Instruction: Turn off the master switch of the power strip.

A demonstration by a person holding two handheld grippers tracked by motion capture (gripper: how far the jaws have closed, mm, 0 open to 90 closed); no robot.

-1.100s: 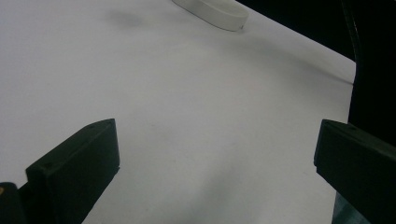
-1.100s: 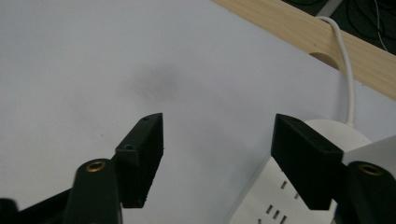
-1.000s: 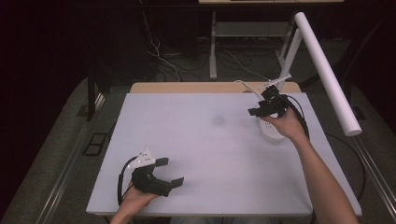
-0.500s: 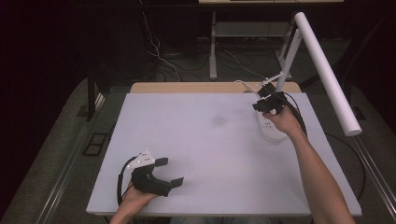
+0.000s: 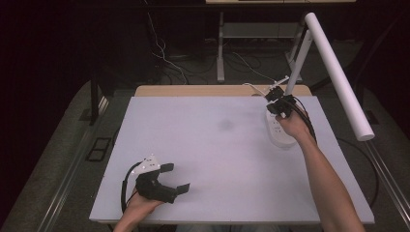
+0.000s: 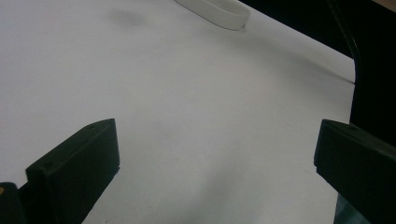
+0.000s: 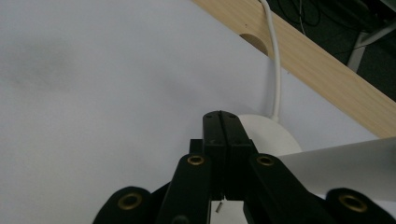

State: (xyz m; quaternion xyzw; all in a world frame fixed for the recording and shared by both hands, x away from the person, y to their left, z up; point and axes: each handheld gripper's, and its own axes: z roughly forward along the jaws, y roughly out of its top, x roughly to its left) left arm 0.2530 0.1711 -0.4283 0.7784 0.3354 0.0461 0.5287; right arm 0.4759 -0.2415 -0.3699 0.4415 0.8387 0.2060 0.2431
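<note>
Right gripper view: the right gripper [image 7: 223, 128] has just squeezed its jaws together with nothing between them. The white power strip [image 5: 279, 129] lies right under it, long way toward the person. The left gripper [image 5: 175, 178] rests far off, jaws wide apart.

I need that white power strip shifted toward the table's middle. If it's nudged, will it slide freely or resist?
The power strip looks like rigid plastic lying flat on the smooth white table, so it would probably slide rather than tip. Its white cord runs over the wooden back edge, so it may tug back or swing the strip. The right hand-held gripper, jaws shut, is above its far end.
</note>
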